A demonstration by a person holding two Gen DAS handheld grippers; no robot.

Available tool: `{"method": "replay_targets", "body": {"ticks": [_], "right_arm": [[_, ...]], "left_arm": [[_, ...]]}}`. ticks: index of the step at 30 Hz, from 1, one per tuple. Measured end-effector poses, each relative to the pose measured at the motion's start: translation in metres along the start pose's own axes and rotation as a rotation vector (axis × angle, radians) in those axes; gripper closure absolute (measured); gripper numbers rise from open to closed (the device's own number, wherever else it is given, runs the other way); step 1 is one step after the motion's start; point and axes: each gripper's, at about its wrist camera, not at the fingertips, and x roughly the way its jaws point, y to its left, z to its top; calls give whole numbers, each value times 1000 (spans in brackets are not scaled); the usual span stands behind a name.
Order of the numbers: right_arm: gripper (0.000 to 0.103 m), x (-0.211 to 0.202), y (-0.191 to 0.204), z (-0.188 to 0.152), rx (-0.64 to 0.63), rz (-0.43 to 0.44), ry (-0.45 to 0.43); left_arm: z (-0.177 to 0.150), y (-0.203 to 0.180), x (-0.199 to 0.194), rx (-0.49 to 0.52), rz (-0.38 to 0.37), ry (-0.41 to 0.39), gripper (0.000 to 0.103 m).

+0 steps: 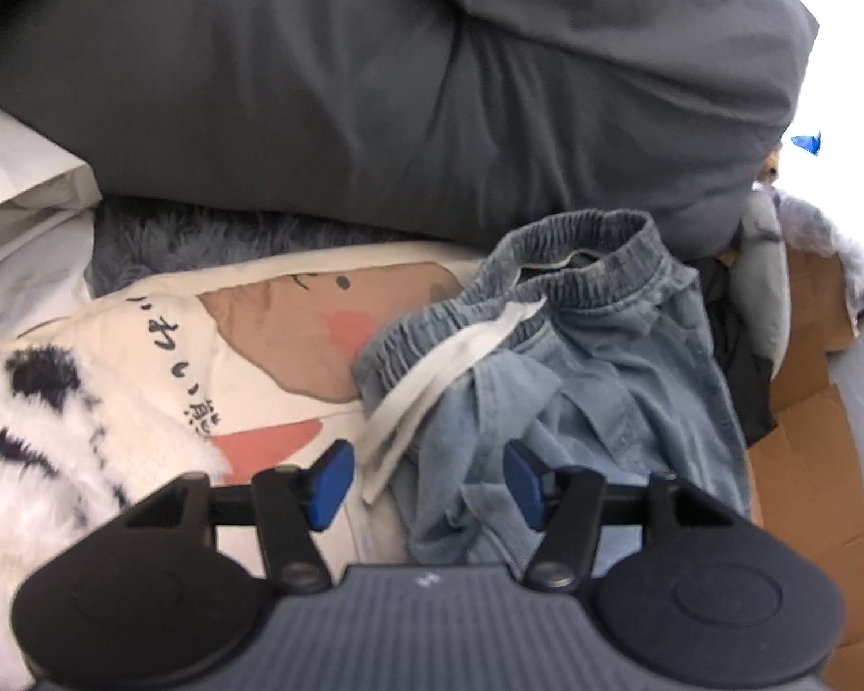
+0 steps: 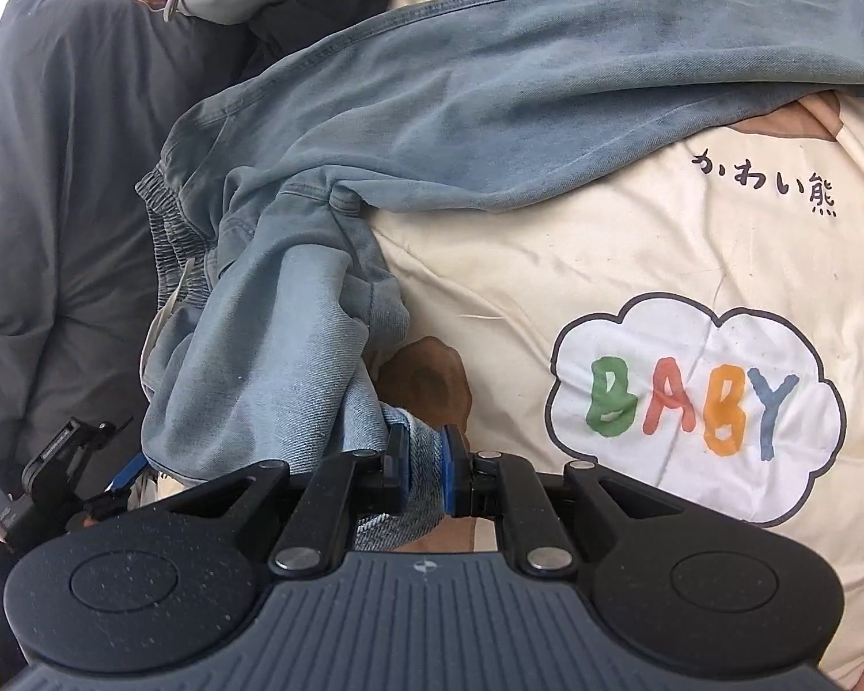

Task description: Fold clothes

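Note:
Light blue denim trousers (image 1: 576,368) with an elastic waistband and a white drawstring (image 1: 432,380) lie crumpled on a cream quilt (image 1: 271,334). My left gripper (image 1: 426,483) hovers over their bunched near part, open, its blue pads (image 1: 331,483) standing apart on either side of the cloth and not pressing it. In the right wrist view the trousers (image 2: 489,115) stretch across the quilt (image 2: 547,265), one leg running far right. My right gripper (image 2: 423,469) is shut on the hem of the other leg (image 2: 294,345), which rises from the quilt into its pads.
A big dark grey pillow (image 1: 374,86) lies behind the waistband. A white and black fluffy blanket (image 1: 34,437) sits at the left. Cardboard (image 1: 806,414) and dark clothing (image 1: 743,380) lie to the right. The quilt bears a "BABY" cloud print (image 2: 697,403).

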Motion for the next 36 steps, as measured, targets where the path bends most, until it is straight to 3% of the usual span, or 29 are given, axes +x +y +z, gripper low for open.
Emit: {"method": "replay_targets", "body": {"ticks": [3, 9, 11, 12, 15, 22, 36], "right_arm": [[94, 0, -1, 1, 0, -2, -1], [94, -2, 1, 2, -6, -6, 3], [94, -3, 2, 2, -14, -7, 2], [94, -4, 3, 3, -19, -8, 1], [94, -8, 4, 5, -27, -2, -5], [94, -31, -3, 17, -17, -44, -32], [94, -97, 8, 12, -57, -102, -60]], "left_arm": [[2, 5, 19, -6, -4, 24, 36], [-5, 8, 52, 6, -23, 72, 40], [-6, 10, 57, 0, -44, 75, 64], [-6, 9, 58, 9, -46, 72, 84], [-6, 1, 57, 61, -39, 53, 95], [16, 5, 31, 61, 69, -60, 98], [28, -5, 21, 133, 89, -95, 98]]}}
